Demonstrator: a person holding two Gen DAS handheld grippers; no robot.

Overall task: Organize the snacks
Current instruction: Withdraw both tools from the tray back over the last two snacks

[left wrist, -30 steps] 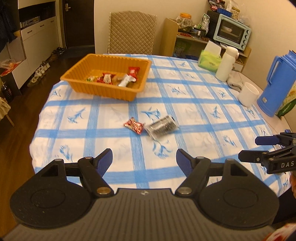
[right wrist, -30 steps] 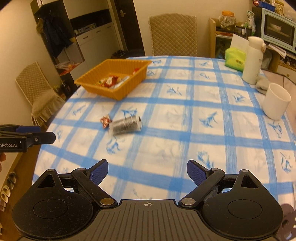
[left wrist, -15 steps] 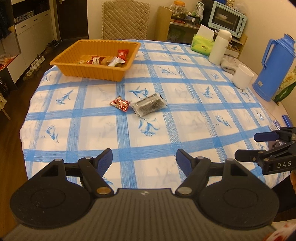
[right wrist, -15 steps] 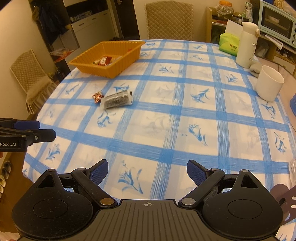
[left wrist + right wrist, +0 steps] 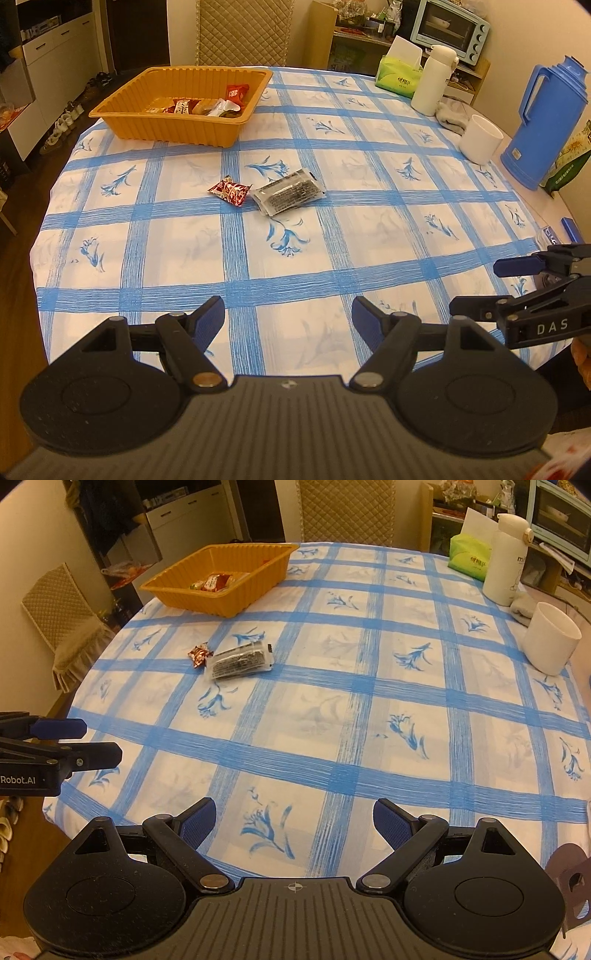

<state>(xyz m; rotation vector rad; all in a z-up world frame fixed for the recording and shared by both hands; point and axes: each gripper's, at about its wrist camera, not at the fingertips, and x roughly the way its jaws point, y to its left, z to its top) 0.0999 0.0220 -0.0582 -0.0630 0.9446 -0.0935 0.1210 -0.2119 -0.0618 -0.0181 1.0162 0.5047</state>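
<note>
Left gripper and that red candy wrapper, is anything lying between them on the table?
No. In the left wrist view only bare checked tablecloth separates the left gripper from the red candy wrapper.

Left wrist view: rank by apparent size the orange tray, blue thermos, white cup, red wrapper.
1. Orange ribbed plastic tray
2. Blue plastic thermos jug
3. White cylindrical cup
4. Small red foil candy wrapper

Fisheye stretch makes tray versus thermos less certain.

place: home dining room | signs: clothed table [image 5: 369,229], toaster oven [image 5: 448,16], padded chair [image 5: 243,33], shoes [image 5: 61,125]
</note>
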